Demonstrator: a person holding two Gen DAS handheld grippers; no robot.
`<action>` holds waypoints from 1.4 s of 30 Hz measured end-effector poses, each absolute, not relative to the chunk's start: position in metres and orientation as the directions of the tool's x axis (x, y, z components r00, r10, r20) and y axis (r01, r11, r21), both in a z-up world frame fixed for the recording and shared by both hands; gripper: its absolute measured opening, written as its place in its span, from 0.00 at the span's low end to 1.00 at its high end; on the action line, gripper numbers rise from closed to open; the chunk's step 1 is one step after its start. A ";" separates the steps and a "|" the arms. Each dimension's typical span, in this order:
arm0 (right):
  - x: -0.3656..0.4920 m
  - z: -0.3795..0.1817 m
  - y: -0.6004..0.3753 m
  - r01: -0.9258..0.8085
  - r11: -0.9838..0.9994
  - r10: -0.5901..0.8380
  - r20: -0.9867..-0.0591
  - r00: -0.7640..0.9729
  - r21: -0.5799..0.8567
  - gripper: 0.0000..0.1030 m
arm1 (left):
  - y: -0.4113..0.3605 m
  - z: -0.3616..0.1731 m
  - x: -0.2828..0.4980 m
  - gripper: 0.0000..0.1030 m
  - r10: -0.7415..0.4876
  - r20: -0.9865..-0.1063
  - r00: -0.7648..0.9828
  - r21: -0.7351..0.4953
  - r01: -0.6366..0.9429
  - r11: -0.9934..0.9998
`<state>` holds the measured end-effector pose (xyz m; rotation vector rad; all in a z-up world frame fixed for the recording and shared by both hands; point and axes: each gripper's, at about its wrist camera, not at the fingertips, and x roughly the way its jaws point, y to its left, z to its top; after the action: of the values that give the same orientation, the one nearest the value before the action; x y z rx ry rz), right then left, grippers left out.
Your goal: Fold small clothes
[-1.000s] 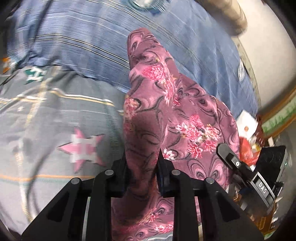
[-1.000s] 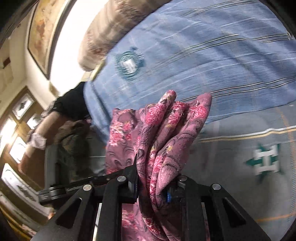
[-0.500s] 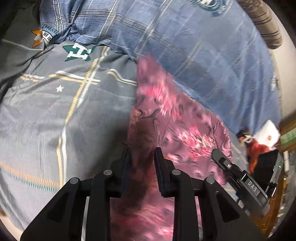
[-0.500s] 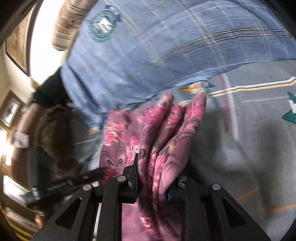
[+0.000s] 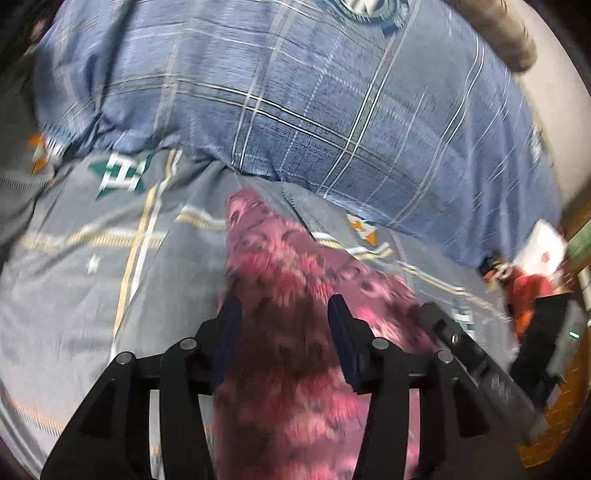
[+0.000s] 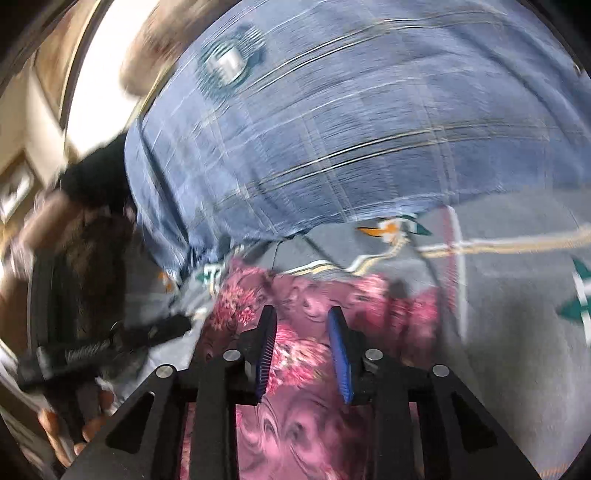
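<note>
A pink floral garment (image 5: 280, 273) lies on the grey patterned bedsheet (image 5: 110, 280); it also shows in the right wrist view (image 6: 306, 295), spread flat. My left gripper (image 5: 282, 314) is open, its fingers on either side of the cloth and clear of it. My right gripper (image 6: 301, 321) is open above the same cloth, with its blue pads (image 6: 338, 343) apart. The right gripper's black body (image 5: 472, 354) shows at the lower right of the left wrist view. The left gripper (image 6: 110, 343) shows at the left of the right wrist view. Both views are blurred.
A blue plaid pillow or quilt (image 5: 314, 103) lies behind the garment and also fills the top of the right wrist view (image 6: 351, 129). Red and white clutter (image 5: 532, 266) sits at the bed's right edge. A striped bolster (image 5: 498, 33) lies at the far back.
Both grippers have opened and let go of the garment, which now lies on the sheet. Both have moved down and toward the bed.
</note>
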<state>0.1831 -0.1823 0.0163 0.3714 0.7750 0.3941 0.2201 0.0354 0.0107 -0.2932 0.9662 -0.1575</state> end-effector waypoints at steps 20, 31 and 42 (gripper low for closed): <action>0.166 0.003 -0.209 -0.175 0.825 0.524 -0.610 0.594 0.538 0.15 | 0.033 -0.015 0.209 0.66 -0.121 -0.835 0.537 -0.156 -0.020 0.988; 0.123 -0.010 -0.192 -0.229 0.883 0.463 -0.671 0.579 0.410 0.11 | 0.023 -0.035 0.168 0.68 -0.058 -0.857 0.512 -0.084 -0.027 0.996; 0.067 0.012 -0.220 -0.215 0.870 0.479 -0.655 0.584 0.444 0.25 | 0.038 -0.013 0.121 0.67 -0.099 -0.853 0.512 -0.121 -0.009 0.993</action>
<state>0.0672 -0.2195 0.0120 0.3352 0.8573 0.4136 0.1215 0.0383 -0.0130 -0.1145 1.0320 -0.0546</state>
